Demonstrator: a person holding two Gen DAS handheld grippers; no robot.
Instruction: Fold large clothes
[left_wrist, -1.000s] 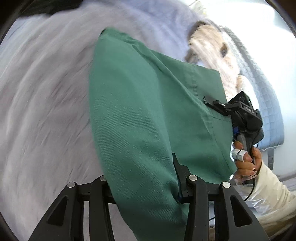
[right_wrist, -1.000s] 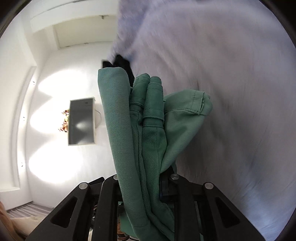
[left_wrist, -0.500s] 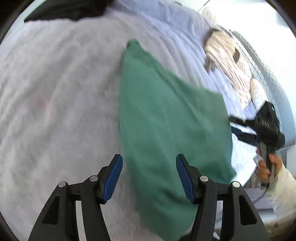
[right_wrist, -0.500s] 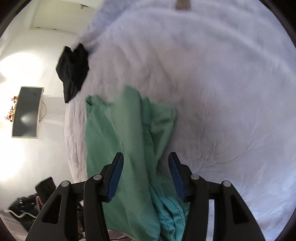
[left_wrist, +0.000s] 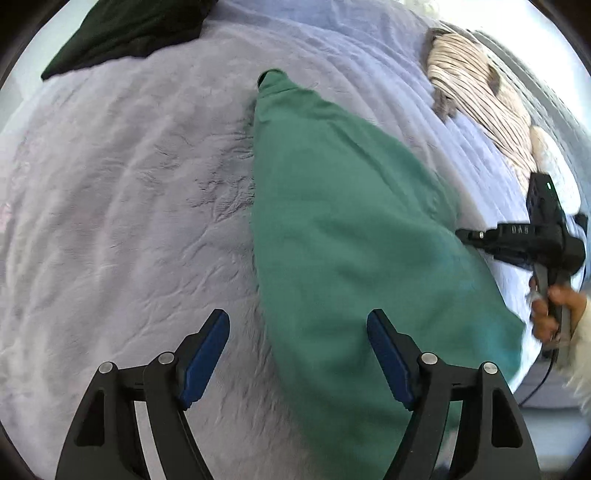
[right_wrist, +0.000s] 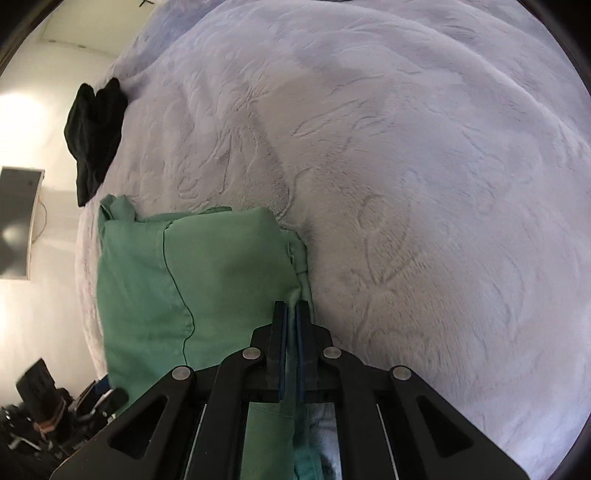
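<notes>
A green garment (left_wrist: 332, 229) lies folded lengthwise on the lavender fleece bed cover (left_wrist: 129, 203). My left gripper (left_wrist: 297, 321) hovers over its near end. The jaws are opening wide, with cloth below and between the blue pads (left_wrist: 207, 350) but not pressed by them. In the right wrist view the green garment (right_wrist: 221, 277) lies flat on the bed cover (right_wrist: 424, 184). My right gripper (right_wrist: 291, 308) is shut on a thin fold at the garment's right edge. A hand (left_wrist: 554, 314) holds that gripper's handle at the right of the left wrist view.
A black garment (left_wrist: 122, 33) lies at the far left of the bed, also seen in the right wrist view as the black garment (right_wrist: 96, 129). A beige striped garment (left_wrist: 476, 92) lies far right. A wall screen (right_wrist: 14, 221) and floor clutter (right_wrist: 44, 406) are beyond the bed's edge.
The left gripper let go of the green garment and spread its jaws. The garment dropped from hanging to lying on the bed. The right gripper opened, then shut again on the garment's edge.
</notes>
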